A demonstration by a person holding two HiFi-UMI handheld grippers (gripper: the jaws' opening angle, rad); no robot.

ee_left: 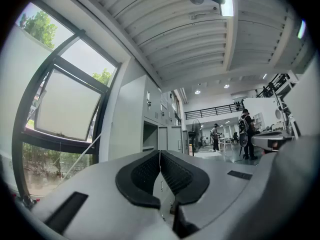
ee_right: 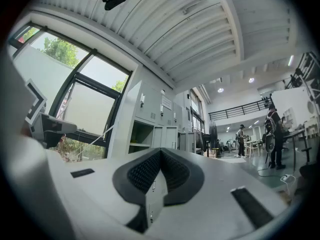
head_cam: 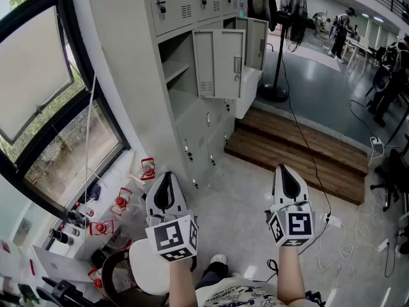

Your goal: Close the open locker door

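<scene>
Nothing done yet: pale grey metal locker door (head_cam: pixel 219 62) stands wide open, well apart from left gripper (head_cam: pixel 165 183) and right gripper (head_cam: pixel 285 174); both have jaws together, empty.

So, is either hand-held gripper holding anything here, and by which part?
Nothing is held: the left hand-held gripper and right hand-held gripper are both shut, empty.

Grey left tool (head_cam: pixel 167 174), matching right tool (head_cam: pixel 285 167), black pads (head_cam: pixel 162 197), marker cubes (head_cam: pixel 173 237)
</scene>
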